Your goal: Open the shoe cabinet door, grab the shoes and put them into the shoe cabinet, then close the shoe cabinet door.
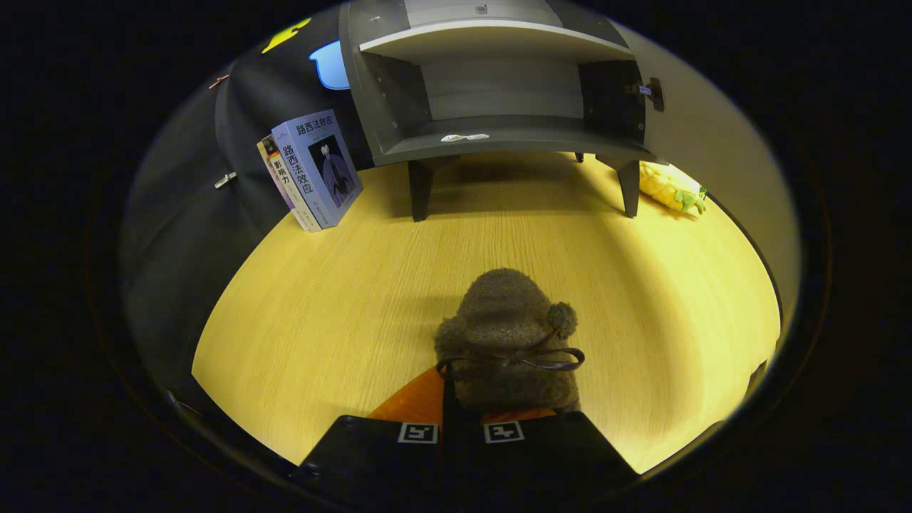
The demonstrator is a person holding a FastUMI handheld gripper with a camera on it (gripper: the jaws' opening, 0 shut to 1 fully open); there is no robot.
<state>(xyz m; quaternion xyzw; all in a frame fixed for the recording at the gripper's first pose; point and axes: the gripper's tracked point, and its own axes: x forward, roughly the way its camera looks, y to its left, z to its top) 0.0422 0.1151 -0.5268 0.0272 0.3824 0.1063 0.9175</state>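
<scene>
While the cabinet (499,85) stands open, jaws grip the shoe (507,335)

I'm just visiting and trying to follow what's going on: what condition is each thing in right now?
Shoe cabinet: door open, shelves bare apart from a small scrap on the lower one.
Fuzzy shoe: held at its heel, toe pointing toward the cabinet.
Claw: fingers closed on the shoe.
Books: standing upright, leaning against the wall.
Plush toy: lying on the table beside the cabinet leg.
</scene>
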